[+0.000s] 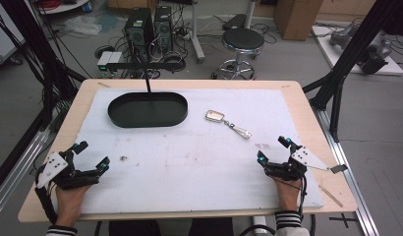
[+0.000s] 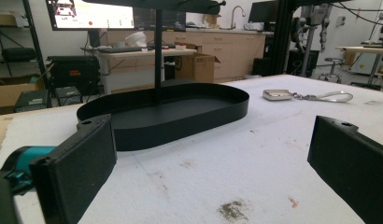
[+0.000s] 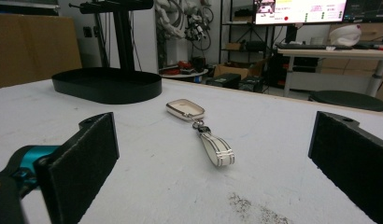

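A black oval tray (image 1: 147, 109) with an upright post stands at the back left of the white mat (image 1: 189, 162). To its right lies a pale key fob (image 1: 215, 116) with a white strap (image 1: 239, 130). My left gripper (image 1: 93, 155) rests near the mat's front left corner, open and holding nothing; in the left gripper view the tray (image 2: 180, 114) lies ahead and the fob (image 2: 277, 94) farther right. My right gripper (image 1: 273, 149) rests at the front right, open with nothing between its pads; the fob (image 3: 185, 110) and strap (image 3: 217, 150) lie just ahead of it, the tray (image 3: 108, 85) beyond.
A dark smudge (image 1: 124, 158) marks the mat near the left gripper. The wooden table (image 1: 298, 93) edges the mat all round. Behind the table stand a round stool (image 1: 243, 42), computer towers (image 1: 139, 27) and black frame legs (image 1: 337, 83) at the right.
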Available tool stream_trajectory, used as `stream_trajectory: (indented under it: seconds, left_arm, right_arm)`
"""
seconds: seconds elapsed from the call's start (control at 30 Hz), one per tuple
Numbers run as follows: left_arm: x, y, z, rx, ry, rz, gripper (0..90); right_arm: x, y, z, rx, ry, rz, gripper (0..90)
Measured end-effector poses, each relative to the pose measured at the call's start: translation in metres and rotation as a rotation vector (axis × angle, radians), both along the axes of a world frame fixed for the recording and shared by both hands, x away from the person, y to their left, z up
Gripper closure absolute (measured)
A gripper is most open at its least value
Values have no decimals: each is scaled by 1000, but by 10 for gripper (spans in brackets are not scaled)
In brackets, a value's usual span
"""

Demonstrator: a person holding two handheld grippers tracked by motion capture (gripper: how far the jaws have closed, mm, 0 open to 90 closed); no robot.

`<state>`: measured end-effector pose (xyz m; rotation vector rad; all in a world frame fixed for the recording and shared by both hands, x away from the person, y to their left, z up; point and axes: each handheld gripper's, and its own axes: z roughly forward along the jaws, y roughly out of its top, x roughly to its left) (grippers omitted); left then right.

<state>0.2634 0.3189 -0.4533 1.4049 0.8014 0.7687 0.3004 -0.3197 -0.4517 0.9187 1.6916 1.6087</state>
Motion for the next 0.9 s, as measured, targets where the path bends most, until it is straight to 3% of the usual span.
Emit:
stream_trajectory:
  seconds: [0.13,0.73,0.9]
  left_arm:
    - [0,0,0,0,0,1,17]
    - [0,0,0,0,-4,1,17]
    - [-1,0,0,-2,-6,3,17]
  right_arm:
    - [1,-2,0,18,-1,-1,6]
    - [0,0,0,5,-4,-1,6]
    - [3,-1,2,5,22,5,6]
